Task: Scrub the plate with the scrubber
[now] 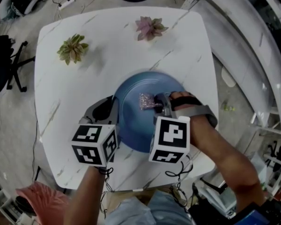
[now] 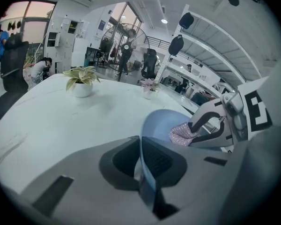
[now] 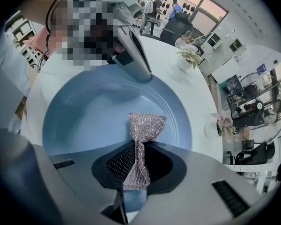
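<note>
Smooth matt blue plate [image 3: 84, 121], glittery mesh scrubber [image 3: 141, 139], marbled white table [image 1: 112, 50]

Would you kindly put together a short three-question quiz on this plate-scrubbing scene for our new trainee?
1. True or false: the left tongs are clamped on the rim of the blue plate.
2. What do the right tongs grip? A) a yellow sponge B) a pink mesh scrubber C) a bottle brush
3. How many potted plants stand on the white table?

Key: 1 true; 2 B; 3 two.
</note>
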`<state>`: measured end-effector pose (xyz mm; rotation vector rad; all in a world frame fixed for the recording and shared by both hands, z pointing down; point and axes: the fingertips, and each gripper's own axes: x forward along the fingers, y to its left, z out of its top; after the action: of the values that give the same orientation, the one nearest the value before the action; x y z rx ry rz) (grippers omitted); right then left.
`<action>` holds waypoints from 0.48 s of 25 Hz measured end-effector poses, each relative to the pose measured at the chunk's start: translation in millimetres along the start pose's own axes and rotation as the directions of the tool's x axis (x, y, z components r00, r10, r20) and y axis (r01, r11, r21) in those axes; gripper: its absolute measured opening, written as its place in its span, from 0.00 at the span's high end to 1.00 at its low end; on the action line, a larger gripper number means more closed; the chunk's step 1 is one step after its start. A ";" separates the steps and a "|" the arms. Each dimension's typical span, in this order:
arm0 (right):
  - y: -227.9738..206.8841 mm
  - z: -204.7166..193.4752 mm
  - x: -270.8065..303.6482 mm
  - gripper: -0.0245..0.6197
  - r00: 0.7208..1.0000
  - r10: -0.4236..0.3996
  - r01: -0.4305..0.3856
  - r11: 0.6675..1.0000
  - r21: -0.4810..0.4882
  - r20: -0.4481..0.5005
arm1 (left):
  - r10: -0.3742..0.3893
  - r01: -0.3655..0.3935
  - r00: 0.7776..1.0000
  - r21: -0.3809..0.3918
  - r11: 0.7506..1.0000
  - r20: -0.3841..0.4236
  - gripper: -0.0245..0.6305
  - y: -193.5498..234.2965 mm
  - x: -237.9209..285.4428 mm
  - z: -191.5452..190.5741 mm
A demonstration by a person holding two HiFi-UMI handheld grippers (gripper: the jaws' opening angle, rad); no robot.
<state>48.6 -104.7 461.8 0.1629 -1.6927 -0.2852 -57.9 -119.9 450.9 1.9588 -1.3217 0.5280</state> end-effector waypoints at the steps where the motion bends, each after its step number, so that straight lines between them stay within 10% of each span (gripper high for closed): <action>1: 2.4 5.3 -0.4 0.84 1.000 -0.003 0.003 1.000 -0.010 0.009 | 0.000 0.000 1.000 0.001 1.000 0.000 0.94 0.1 0.1 0.1; 12: 112.4 36.0 -42.2 0.84 0.963 0.250 -0.247 0.968 -0.040 0.100 | 0.020 -0.017 0.999 0.092 0.996 -0.032 0.91 0.8 -4.2 -3.7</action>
<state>25.4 17.8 448.8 -0.0866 -1.7905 -0.1303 -60.1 -114.7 450.8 2.0047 -1.3173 0.6376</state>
